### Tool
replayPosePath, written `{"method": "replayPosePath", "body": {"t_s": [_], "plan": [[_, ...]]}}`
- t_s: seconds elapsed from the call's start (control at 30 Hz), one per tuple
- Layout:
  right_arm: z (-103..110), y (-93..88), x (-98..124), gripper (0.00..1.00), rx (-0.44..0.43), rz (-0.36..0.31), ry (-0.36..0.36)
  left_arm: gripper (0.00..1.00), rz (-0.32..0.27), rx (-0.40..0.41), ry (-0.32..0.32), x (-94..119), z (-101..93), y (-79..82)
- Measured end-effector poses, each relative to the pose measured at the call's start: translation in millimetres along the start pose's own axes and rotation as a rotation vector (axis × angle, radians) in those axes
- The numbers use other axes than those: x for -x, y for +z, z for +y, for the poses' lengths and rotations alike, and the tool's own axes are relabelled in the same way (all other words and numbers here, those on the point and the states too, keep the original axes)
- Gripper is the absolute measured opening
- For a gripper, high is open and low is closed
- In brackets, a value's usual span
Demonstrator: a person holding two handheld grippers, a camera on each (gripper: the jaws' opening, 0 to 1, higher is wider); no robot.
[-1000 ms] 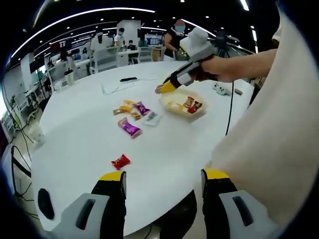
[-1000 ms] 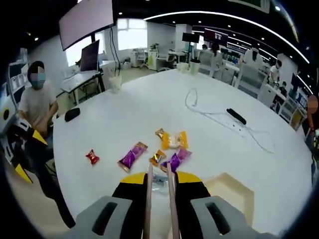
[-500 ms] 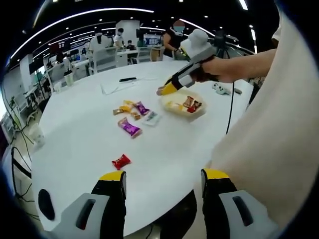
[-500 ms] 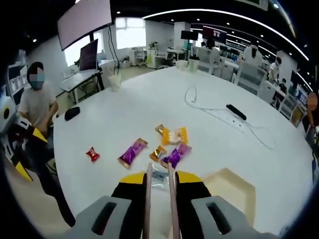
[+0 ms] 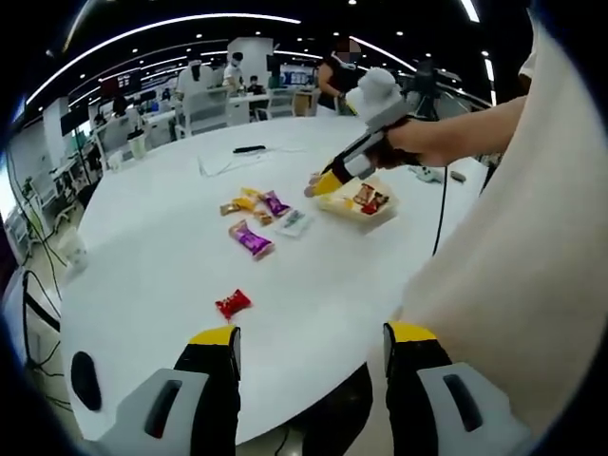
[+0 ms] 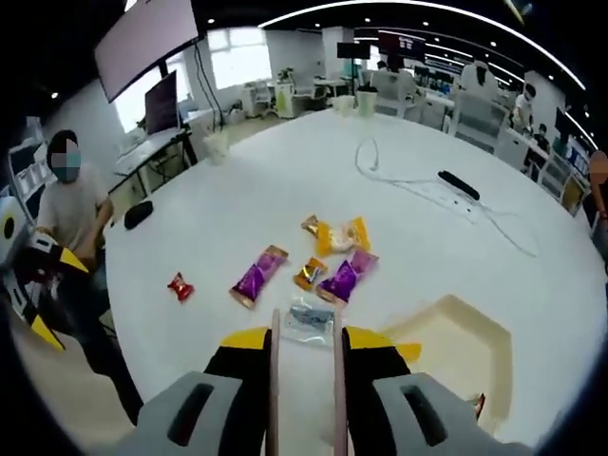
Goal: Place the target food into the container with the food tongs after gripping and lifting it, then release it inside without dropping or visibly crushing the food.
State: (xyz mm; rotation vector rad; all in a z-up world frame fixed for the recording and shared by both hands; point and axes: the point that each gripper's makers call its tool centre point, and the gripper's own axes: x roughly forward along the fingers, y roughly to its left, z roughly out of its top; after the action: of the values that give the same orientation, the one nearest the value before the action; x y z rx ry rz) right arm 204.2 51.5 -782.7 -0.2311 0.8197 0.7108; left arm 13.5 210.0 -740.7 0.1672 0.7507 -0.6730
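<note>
Where it sits, container (image 5: 362,203) holds wrapped snacks (image 5: 370,199).

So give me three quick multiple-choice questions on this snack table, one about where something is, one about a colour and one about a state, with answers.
1. Where does the red candy lie?
A. Inside the cream container
B. Alone on the white table, apart from the other snacks
C. Between the tongs

2. What colour is the long wrapper next to the small orange one?
A. Purple
B. Green
C. Black

3. How does the left gripper stand?
A. Shut on a snack
B. Shut on the tongs
C. Open, holding nothing

Answers: 1 B, it sits by itself on the table, away from the cluster. 2 A, its film is purple. 3 C, its jaws are spread with bare table between them.
</note>
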Motion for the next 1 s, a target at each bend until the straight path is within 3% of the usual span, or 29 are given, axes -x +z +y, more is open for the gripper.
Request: {"method": "replayPosePath", "body": {"t_s": [0.3,0.5,1.0], "plan": [[3,-18.2,-27,0.29,0.0,0.082,0.017,0.6,0.007,0.041,0.035,6,6.1,-8.8],[6,-20.1,-32,0.3,-0.019,0.076,0.028,0.6,0.013,0.058,0.047,8,9.8,-12.4],[32,21.8,-64,0.3,0.007,0.029,0.092,0.6,0.012,0.091,0.074,11,24.1,-14.3]]}}
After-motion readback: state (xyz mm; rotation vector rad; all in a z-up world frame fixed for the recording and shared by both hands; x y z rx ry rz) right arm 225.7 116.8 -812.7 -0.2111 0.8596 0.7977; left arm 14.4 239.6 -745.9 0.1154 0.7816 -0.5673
